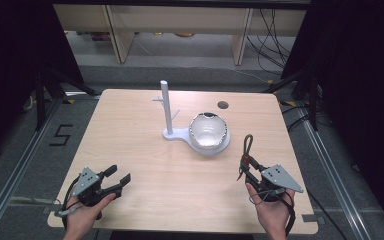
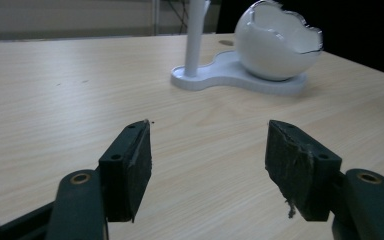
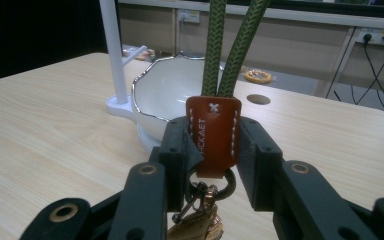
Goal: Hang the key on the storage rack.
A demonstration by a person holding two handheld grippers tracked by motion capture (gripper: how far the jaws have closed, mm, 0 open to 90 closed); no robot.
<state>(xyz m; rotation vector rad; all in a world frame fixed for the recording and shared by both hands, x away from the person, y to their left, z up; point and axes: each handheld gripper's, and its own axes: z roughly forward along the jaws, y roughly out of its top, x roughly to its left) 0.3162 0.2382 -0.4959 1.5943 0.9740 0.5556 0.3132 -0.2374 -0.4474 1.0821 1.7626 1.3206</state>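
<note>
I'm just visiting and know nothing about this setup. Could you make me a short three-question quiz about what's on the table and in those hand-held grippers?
1. True or false: the right hand-held gripper is clamped on the brown leather tab of a key strap.
2. What colour is the cord loop that rises from that tab?
3. Which describes the left hand-held gripper? A) open with nothing between its jaws; B) shut on the bowl; C) shut on the white post.

Key
1. True; the jaws press the tab from both sides.
2. Green.
3. A; the white bowl sits apart on the white stand beside the post.
</note>
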